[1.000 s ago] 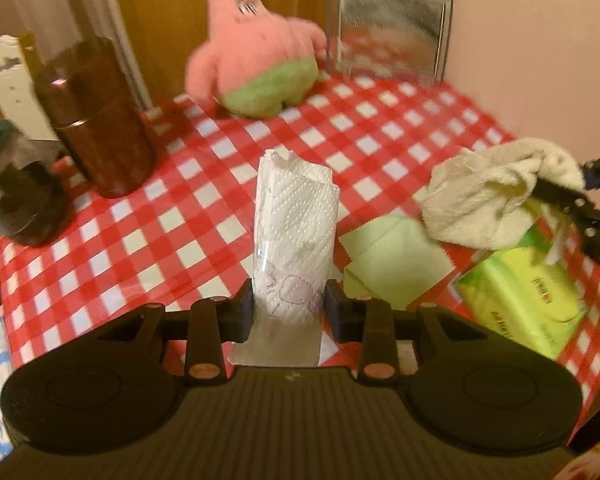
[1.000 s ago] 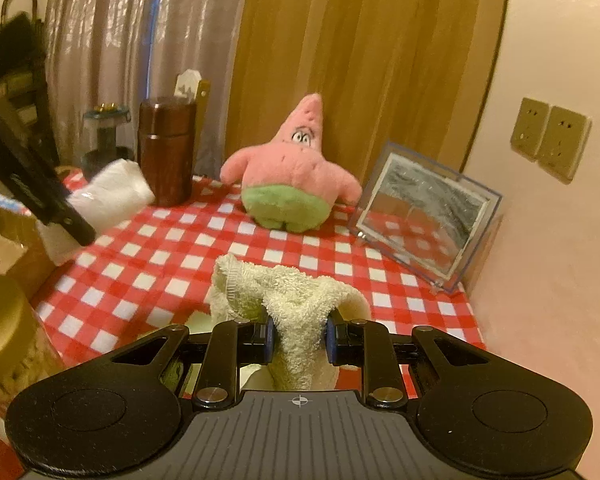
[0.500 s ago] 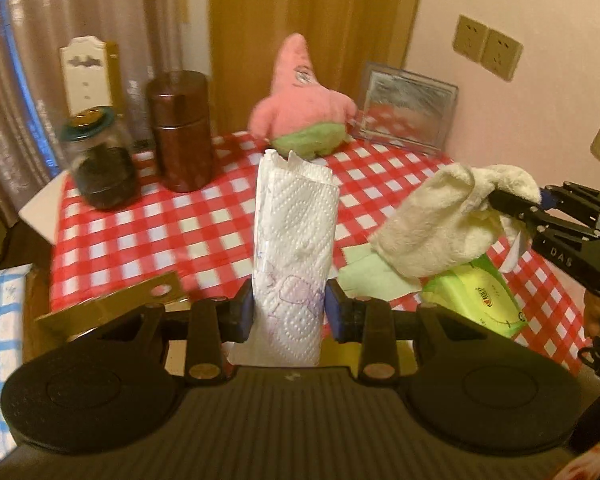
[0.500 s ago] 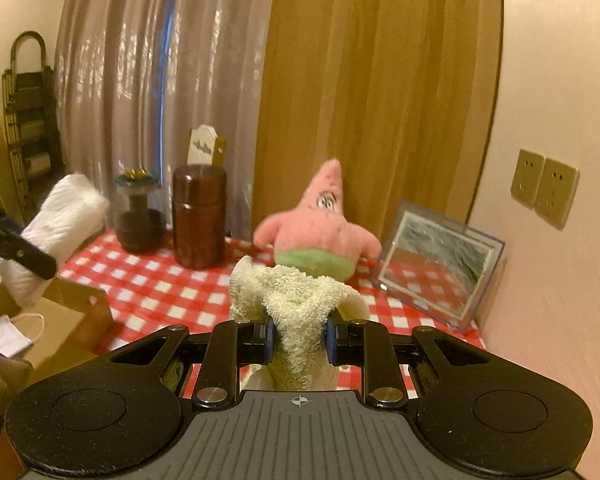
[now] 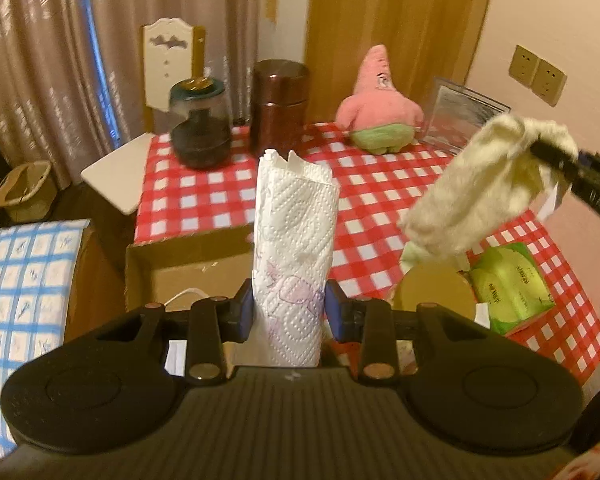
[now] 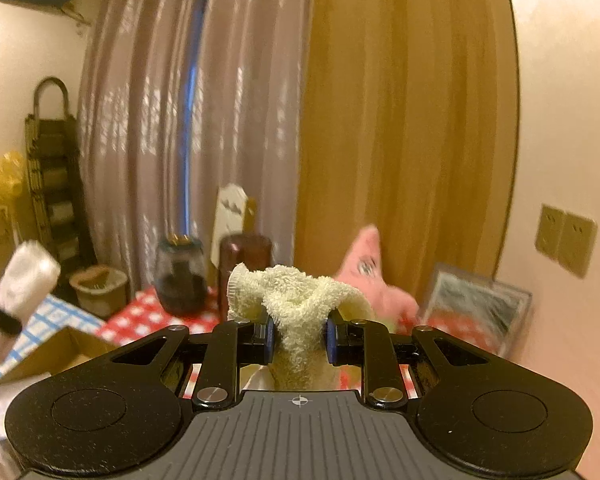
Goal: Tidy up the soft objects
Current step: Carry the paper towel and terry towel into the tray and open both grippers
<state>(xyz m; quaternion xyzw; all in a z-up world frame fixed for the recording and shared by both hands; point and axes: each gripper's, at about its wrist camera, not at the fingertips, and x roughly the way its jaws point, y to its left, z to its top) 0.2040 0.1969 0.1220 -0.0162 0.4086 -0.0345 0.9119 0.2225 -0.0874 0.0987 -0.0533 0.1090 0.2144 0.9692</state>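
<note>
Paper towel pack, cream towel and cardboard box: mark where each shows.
paper towel pack (image 5: 296,240), left wrist view, middle of its wrapped front.
cream towel (image 6: 300,304), right wrist view, bunched top above the pads.
cardboard box (image 5: 192,260), left wrist view, inner far wall.

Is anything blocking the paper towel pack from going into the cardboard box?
Nothing visible blocks it. The left gripper holds the paper towel pack right above the open cardboard box. The cream towel in the right gripper hangs off to the side, over the checkered table.
</note>
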